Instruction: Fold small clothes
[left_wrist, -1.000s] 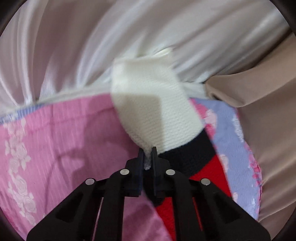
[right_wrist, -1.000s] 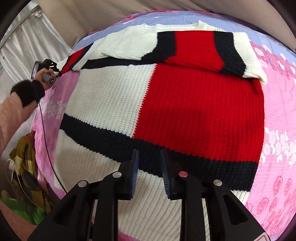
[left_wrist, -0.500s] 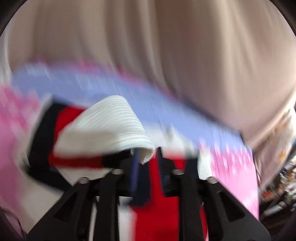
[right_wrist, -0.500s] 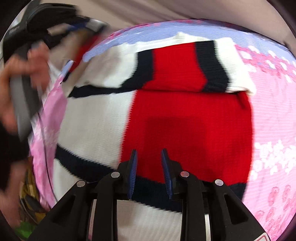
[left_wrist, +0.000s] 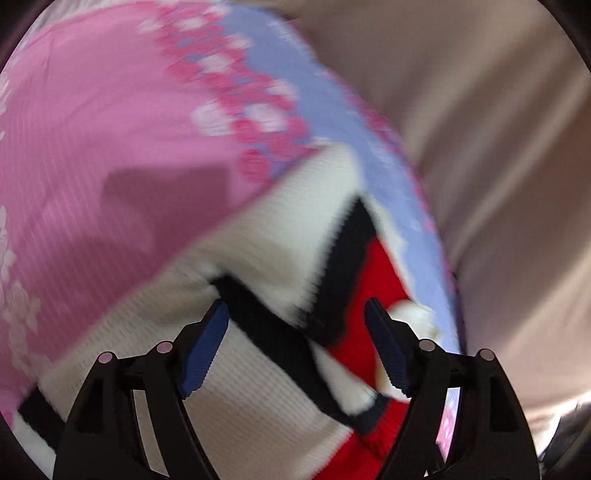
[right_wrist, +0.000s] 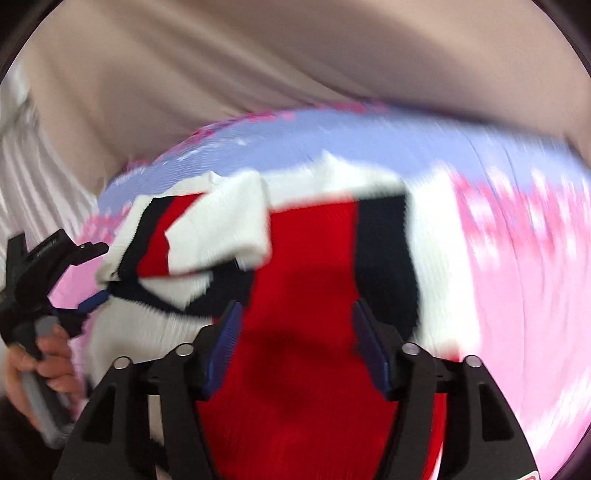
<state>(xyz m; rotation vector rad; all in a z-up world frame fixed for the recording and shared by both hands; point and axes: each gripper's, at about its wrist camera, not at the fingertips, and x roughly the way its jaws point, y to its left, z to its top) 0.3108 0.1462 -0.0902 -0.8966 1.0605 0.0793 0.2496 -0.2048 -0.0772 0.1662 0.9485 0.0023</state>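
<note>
Right wrist view takes in the widest spread: a beige draped curtain (right_wrist: 258, 66) behind, then the bedsheet (right_wrist: 517, 277), pink with pale flowers and a lilac band at its far edge, and on it the knitted sweater (right_wrist: 306, 288) lying flat, ribbed, in blocks of red, white and navy. Only this view shows the sleeve (right_wrist: 218, 229) folded across the sweater's chest, and the left gripper (right_wrist: 94, 275) at the sweater's left edge with a hand (right_wrist: 44, 365) round its grey handle. The left wrist view, blurred, gives the sheet's pink field (left_wrist: 110, 129) much closer, with a dark shadow on it, and the sweater's white and navy bands (left_wrist: 258, 295) bunched in soft folds under that gripper. Both tools have just been spreading their jaws: the left gripper (left_wrist: 295, 332) stands released, nothing pinched between its blue ridged pads, and the right gripper (right_wrist: 295, 339) likewise gapes wide above the red knit, gripping nothing
</note>
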